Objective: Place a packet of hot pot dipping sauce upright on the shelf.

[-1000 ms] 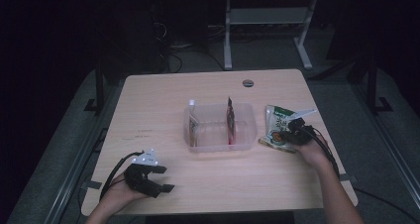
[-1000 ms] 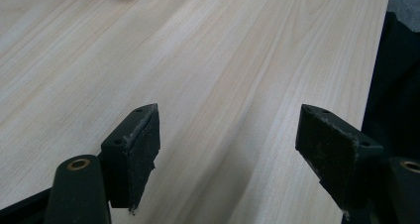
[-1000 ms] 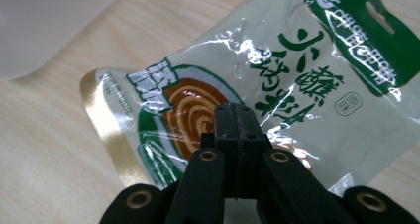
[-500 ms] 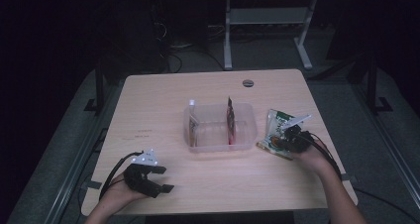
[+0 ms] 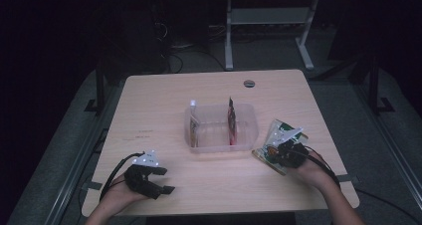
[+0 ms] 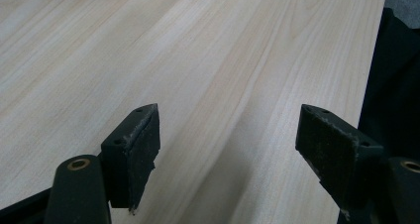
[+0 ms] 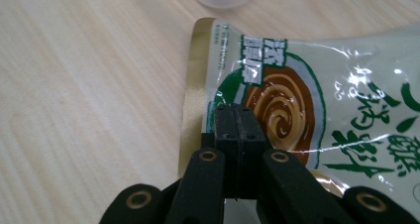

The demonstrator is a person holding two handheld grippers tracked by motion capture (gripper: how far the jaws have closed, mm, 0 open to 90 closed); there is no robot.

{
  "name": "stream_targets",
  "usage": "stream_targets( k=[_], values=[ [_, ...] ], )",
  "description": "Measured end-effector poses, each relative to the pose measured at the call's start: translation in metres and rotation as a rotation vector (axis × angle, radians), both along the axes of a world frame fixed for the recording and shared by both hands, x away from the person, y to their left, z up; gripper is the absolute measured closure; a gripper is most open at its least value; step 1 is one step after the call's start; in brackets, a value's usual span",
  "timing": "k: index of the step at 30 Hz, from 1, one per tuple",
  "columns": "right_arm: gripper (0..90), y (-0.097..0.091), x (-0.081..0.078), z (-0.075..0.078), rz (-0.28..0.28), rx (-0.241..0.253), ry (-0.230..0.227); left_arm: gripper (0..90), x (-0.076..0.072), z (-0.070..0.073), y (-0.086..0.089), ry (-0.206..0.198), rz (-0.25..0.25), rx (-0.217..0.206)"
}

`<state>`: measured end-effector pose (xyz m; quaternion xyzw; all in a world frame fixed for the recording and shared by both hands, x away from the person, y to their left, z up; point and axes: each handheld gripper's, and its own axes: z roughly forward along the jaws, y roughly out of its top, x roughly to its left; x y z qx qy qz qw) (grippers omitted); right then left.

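A: The snack packet (image 5: pixel 275 138) is the thing to watch. Where is it?

B: It is just to the right of the clear box (image 5: pixel 221 130), on the right part of the tabletop (image 5: pixel 164 100). The right gripper (image 5: pixel 284 153) has it. In the right gripper view the black fingers (image 7: pixel 237 127) are pressed tight together, and they pinch the packet's (image 7: pixel 297 85) edge near its gold strip.

A: Is the packet up in the air?

B: One end looks tipped up, but I cannot tell if the low end touches the tabletop.

A: So how far along is the job?

B: I think the grab is done. The packet is not in the box yet, so the carry and the drop are left (that is my guess, as the box is right next to it).

A: What is in the box now?

B: Two thin things stand up in it: a pale one at the left end, and a dark red one (image 5: pixel 231 120) near the middle. They are too small and dim to name.

A: And the other hand?

B: The left gripper (image 5: pixel 149 180) sits by the near left edge, well apart from the box. Its fingers (image 6: pixel 133 149) are spread wide with nothing but bare wood (image 6: pixel 208 60) between them.

A: Anything else hard to see?

B: The room is dark. The packet's right end is cut off in the right gripper view, and I cannot read its words.
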<state>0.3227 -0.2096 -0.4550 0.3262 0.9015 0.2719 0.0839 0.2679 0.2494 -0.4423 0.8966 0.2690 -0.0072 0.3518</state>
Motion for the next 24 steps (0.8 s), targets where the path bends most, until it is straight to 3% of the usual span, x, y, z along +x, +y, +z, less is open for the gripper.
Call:
stream_targets(
  k=[3,9,12,14,18,24],
  values=[
    [90.0,-0.004,0.004,0.002,-0.014,0.006,-0.018,25.0,0.0,0.001,0.001,-0.002,0.001,-0.002],
    [90.0,-0.033,0.037,0.006,-0.173,0.022,-0.093,25.0,0.001,0.0,0.0,0.0,-0.002,0.001],
    [90.0,-0.039,0.048,-0.001,-0.208,0.022,-0.087,25.0,0.001,0.0,-0.001,0.001,-0.003,0.0],
    [90.0,-0.04,0.05,-0.001,-0.208,0.038,-0.088,25.0,0.001,0.0,0.0,0.003,-0.003,0.001],
    [90.0,-0.038,0.053,-0.004,-0.196,0.011,-0.06,25.0,0.001,-0.001,0.0,0.004,-0.002,0.001],
    [90.0,-0.036,0.042,-0.004,-0.157,0.02,-0.036,25.0,0.0,-0.001,-0.001,0.003,-0.007,0.002]
  ],
)
